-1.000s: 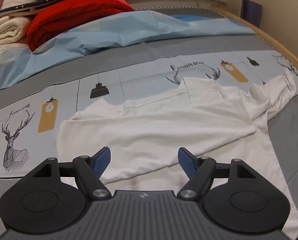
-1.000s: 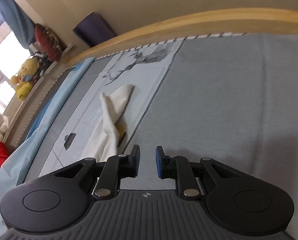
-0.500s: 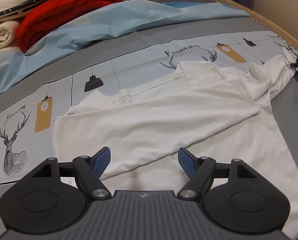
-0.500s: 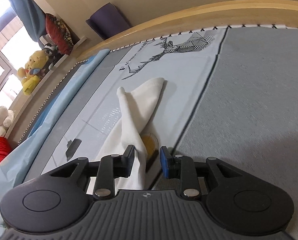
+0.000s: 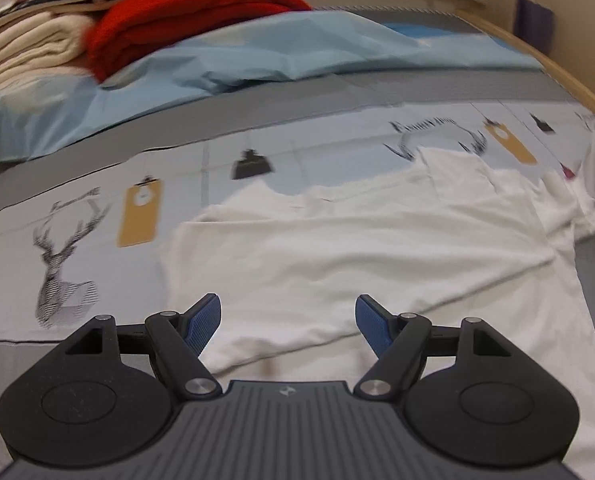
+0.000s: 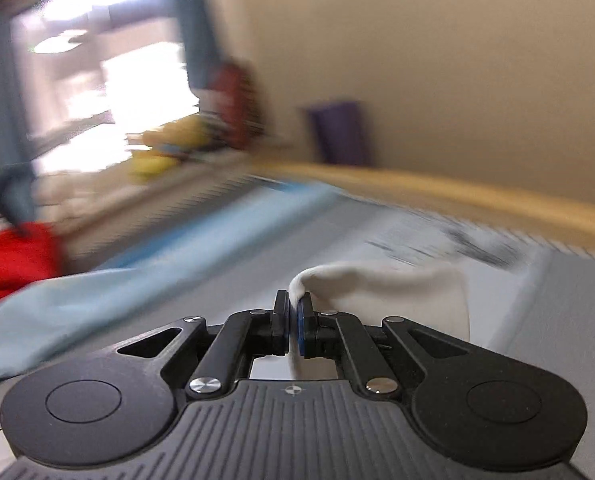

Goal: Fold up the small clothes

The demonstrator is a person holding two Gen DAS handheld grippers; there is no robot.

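right wrist: gripper (image 6: 293, 312) w/ shirt (image 6: 397, 288)

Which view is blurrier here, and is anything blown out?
Right wrist view: heavy motion smear; window overexposed; right gripper sharp, shut on the white sleeve. Left wrist view: mild blur at the edges; white shirt readable; left gripper open.

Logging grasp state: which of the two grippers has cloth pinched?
The right gripper: its jaws are shut on a fold of the white shirt. The left gripper is wide open above the shirt, holding nothing.
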